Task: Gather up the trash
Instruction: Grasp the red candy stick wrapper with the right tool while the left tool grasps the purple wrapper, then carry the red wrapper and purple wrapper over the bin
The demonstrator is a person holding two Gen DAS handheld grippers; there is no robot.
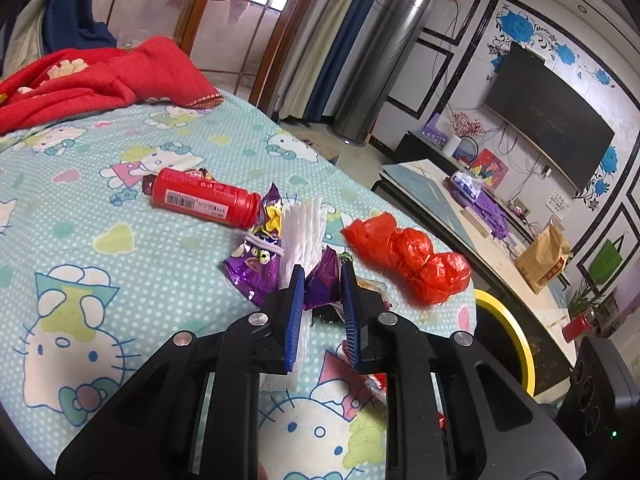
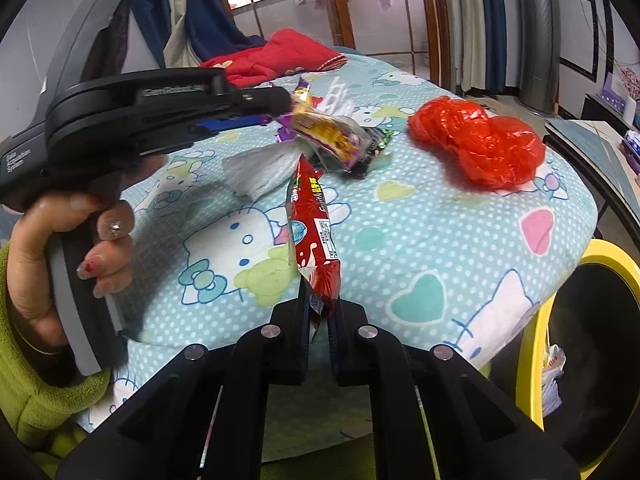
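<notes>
Jaws of the right gripper (image 2: 320,312) are clenched on the long red foil snack wrapper (image 2: 314,224), which sticks out toward 12 o'clock, while the left gripper (image 1: 322,284) pinches a crumpled purple foil wrapper (image 1: 322,286) above the cartoon-cat bedsheet (image 1: 120,248).

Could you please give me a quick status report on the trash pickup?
Left gripper shut on purple wrapper. Right gripper shut on red wrapper. Yellow bin beside bed, path unobstructed.

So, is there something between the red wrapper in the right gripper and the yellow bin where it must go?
Nothing visible blocks it. The right gripper is shut on the red wrapper above the bed edge, and the yellow bin stands open just beside and below that edge. Only open air lies between them.
</notes>
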